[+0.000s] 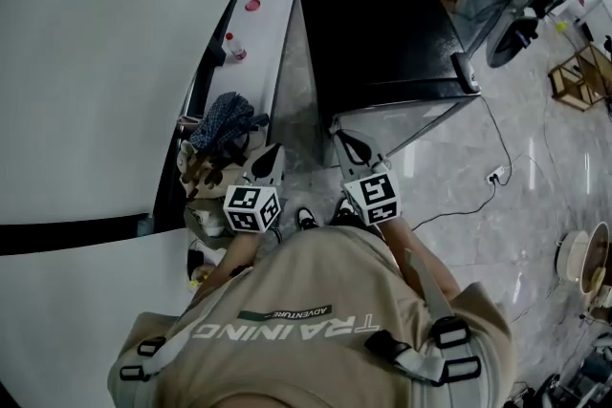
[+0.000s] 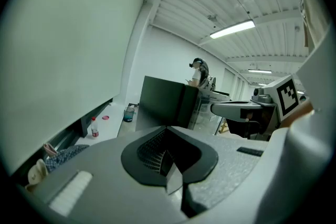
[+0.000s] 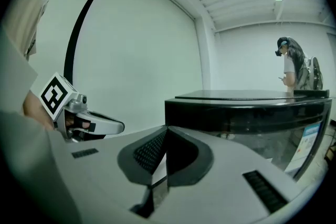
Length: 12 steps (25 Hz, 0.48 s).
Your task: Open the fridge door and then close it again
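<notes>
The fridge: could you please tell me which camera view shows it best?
The head view: the fridge shows from above, its whole black top and its glass front. The right gripper view shows only its upper part, close; the left gripper view shows it small and dark.

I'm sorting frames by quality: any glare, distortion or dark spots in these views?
Head view: fisheye bends the wall, glare patches mark the glossy floor, the fridge top reads nearly black. Left gripper view: the ceiling lamp is blown out, corners are dark. Right gripper view: same dark corners.
</notes>
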{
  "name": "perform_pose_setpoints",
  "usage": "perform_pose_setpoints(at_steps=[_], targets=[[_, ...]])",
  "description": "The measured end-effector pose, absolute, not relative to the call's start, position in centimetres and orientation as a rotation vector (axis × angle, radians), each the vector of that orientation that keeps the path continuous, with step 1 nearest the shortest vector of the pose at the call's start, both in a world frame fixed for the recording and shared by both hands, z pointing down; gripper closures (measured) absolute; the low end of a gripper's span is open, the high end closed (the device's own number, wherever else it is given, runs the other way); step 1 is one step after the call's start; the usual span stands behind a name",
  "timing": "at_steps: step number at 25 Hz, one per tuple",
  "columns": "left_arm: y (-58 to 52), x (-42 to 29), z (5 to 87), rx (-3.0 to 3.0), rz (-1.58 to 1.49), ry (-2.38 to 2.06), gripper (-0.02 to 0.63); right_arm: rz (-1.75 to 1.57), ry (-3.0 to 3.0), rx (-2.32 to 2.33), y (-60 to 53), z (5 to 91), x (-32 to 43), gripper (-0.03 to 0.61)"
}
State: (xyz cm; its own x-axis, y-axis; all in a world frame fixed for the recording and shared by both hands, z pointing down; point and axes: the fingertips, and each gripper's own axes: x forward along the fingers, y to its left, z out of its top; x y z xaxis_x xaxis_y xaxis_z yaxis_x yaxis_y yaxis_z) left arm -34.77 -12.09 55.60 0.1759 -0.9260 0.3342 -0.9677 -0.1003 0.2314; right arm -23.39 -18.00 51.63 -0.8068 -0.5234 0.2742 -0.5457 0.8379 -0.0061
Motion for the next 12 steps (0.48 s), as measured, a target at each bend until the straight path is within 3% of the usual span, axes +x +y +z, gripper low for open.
perform_pose_setpoints(at_steps=[12], targets=[[-15.0, -33.8, 48.9, 2.169, 0.120, -1.871, 0.614, 0.070, -2.881, 0.814, -18.9, 46.0, -22.0, 0.583]])
